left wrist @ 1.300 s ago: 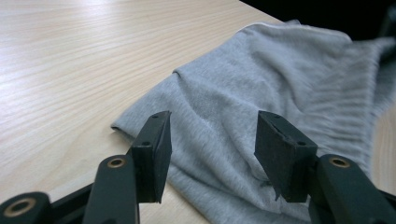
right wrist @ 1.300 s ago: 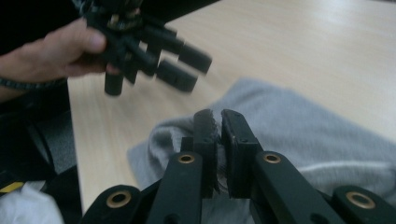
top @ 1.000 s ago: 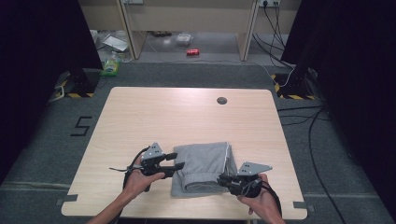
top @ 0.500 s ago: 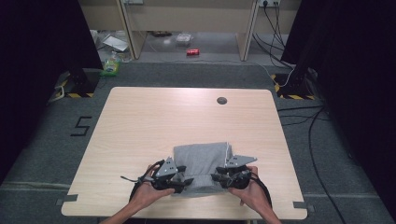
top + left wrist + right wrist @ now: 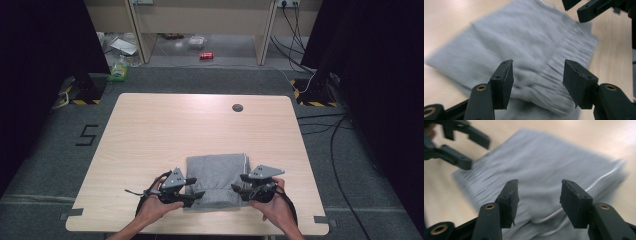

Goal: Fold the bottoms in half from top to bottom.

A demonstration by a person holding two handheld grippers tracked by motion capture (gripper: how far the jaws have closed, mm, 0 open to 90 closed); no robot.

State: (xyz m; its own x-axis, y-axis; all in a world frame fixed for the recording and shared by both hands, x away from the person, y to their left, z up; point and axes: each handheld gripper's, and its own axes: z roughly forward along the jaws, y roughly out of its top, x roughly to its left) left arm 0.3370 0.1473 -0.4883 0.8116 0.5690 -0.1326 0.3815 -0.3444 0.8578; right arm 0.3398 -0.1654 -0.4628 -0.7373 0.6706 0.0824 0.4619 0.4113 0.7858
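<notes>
Near the front edge of the tabletop (image 5: pixel 150 125) lies the folded grey garment (image 5: pixel 218 177), and I work on it from both sides. My left tongs (image 5: pixel 198 188) stand partly open above its near left corner, gripping nothing. My right tongs (image 5: pixel 240 188) have just been opening and no cloth sits between their pads now. To do this fold well, I judge I should take both near corners at matching depth, pinch every layer, and lift evenly so the white drawstring (image 5: pixel 599 180) stays tucked.
</notes>
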